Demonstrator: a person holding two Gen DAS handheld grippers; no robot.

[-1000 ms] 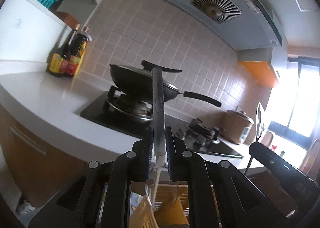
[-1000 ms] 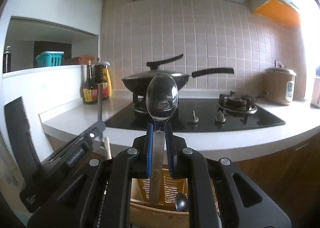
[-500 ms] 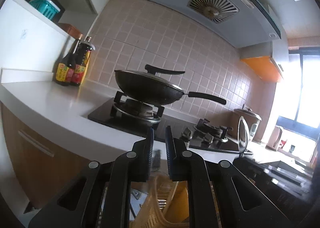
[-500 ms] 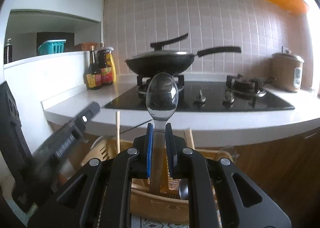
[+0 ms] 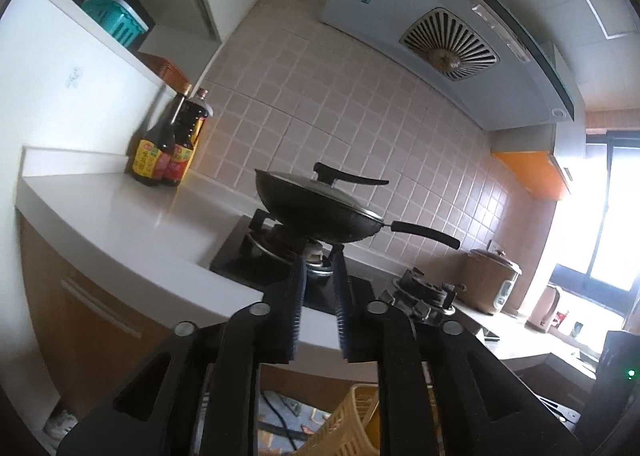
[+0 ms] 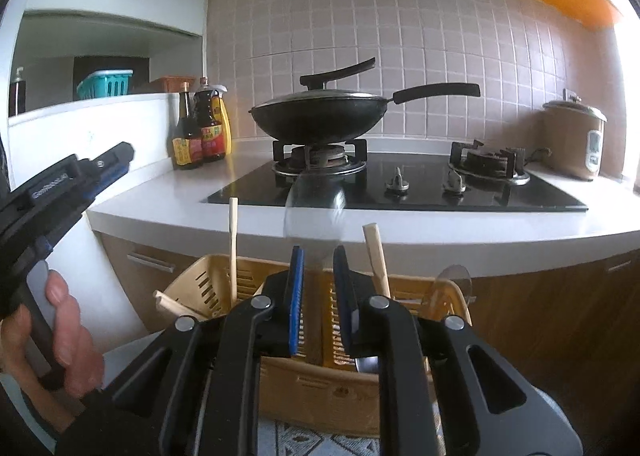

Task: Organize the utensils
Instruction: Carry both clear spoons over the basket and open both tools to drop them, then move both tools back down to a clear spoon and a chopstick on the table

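Well along, by the look of it: chopsticks (image 6: 233, 240) and a second spoon (image 6: 454, 276) stand in the yellow basket (image 6: 304, 388) below the bench (image 6: 400, 224). The right hand-held gripper (image 6: 318, 252), its jaws just eased apart, has the blurred spoon (image 6: 314, 212) loose between them over the basket, apparently dropping in. The left hand-held gripper (image 5: 318, 256), also just parted, is empty.

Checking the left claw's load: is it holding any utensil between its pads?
No, the left claw holds nothing; only the black stove shows through the gap between its blue pads.

One wok (image 6: 320, 118), three sauce bottles (image 6: 202, 128), three chopsticks (image 6: 233, 246), one basket (image 6: 192, 286).
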